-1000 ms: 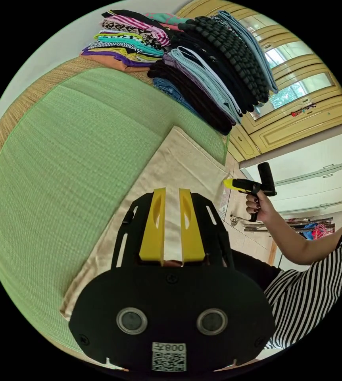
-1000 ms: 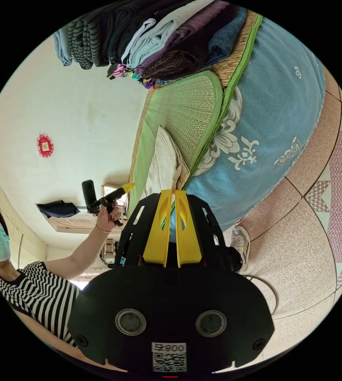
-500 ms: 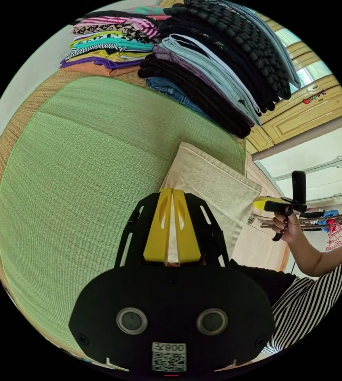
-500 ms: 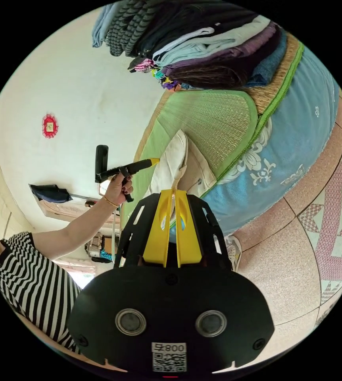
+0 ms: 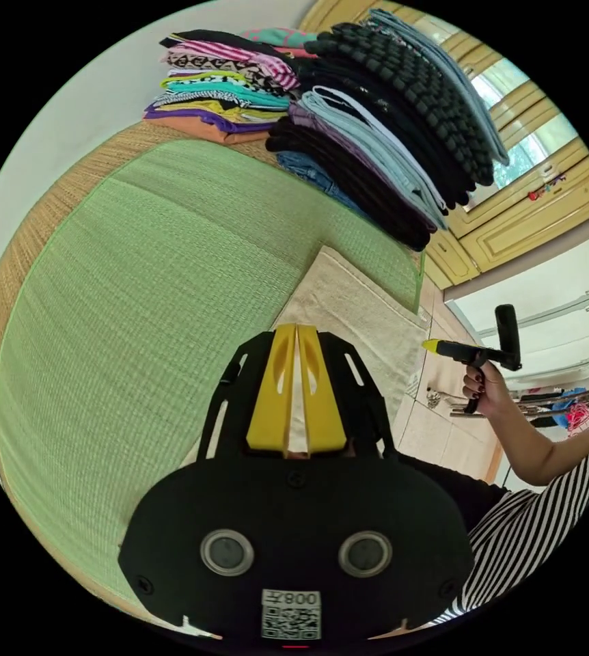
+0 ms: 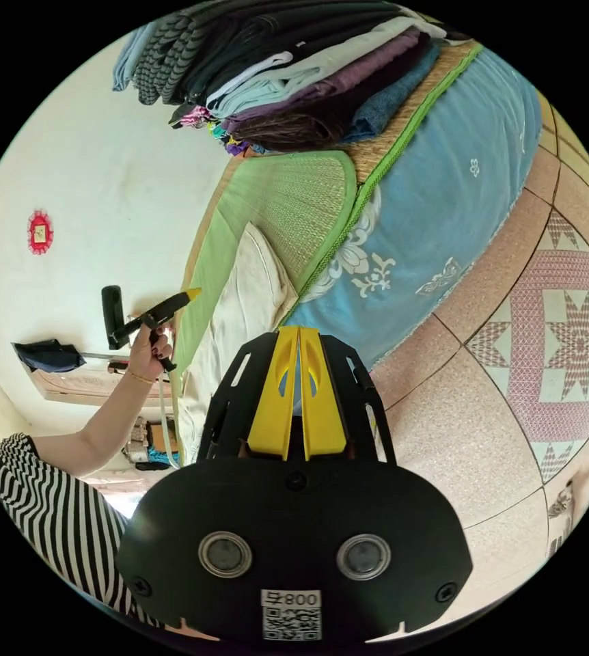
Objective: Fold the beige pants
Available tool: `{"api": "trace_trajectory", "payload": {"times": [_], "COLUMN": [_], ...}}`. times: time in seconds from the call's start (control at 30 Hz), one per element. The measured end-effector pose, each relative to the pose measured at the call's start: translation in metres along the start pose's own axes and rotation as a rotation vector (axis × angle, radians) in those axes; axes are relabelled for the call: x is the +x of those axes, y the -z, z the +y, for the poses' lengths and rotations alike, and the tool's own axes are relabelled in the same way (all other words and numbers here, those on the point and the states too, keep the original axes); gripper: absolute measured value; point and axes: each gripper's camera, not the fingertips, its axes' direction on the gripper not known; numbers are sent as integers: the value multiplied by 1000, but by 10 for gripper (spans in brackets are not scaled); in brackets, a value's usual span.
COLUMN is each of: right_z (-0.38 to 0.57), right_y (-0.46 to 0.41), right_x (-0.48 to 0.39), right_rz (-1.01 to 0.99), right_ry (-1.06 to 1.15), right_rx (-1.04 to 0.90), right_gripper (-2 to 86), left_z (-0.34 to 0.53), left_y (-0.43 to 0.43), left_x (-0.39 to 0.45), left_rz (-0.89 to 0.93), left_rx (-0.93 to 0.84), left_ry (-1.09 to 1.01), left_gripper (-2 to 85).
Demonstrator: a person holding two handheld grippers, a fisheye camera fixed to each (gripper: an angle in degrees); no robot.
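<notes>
right now your left gripper has its yellow jaws nearly together over the beige pants, though you cannot tell whether they pinch the cloth. the pants lie folded flat on the green mat at the bed's edge, near the tall stack of folded clothes. your right gripper is closed on nothing, out over the tiled floor beside the blue bedsheet.

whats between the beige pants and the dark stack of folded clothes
In the left gripper view, bare green mat separates the beige pants from the dark stack.
</notes>
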Motion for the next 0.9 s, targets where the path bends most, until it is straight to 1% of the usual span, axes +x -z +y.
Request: {"api": "trace_trajectory", "payload": {"times": [0.1,0.17,0.23,0.3,0.33,0.37,0.43,0.57,0.7,0.83,0.9], "right_z": [-3,-6,-9,-9,-7,-5,3,16,31,49,56], "right_y": [1,-8,-33,-62,-85,-97,-144,-207,-277,-337,-357], "right_x": [-30,-60,-109,-151,-180,-195,-251,-327,-403,-458,-476], "right_rz": [13,10,-44,-124,-178,-199,-251,-257,-171,-82,-31], "right_ry": [89,187,340,460,546,584,719,883,1052,1180,1221], "right_rx": [-10,-45,-131,-219,-287,-321,-436,-546,-658,-763,-779], "right_gripper": [0,1,2,4,7,8,19,46,72,77,76], "left_z": [63,108,172,215,240,251,283,305,323,347,358], "left_y": [52,83,122,147,161,167,188,207,216,238,250], "left_x": [-19,-35,-60,-80,-92,-99,-119,-144,-170,-179,-180], "left_rz": [54,32,-50,-86,-79,-74,-75,-87,-71,-24,-20], "left_rx": [97,127,145,148,159,168,184,139,55,94,110], "left_ry": [107,197,350,475,547,579,641,639,609,573,560], "left_gripper": [21,32,46,58,66,70,83,97,90,53,42]}}
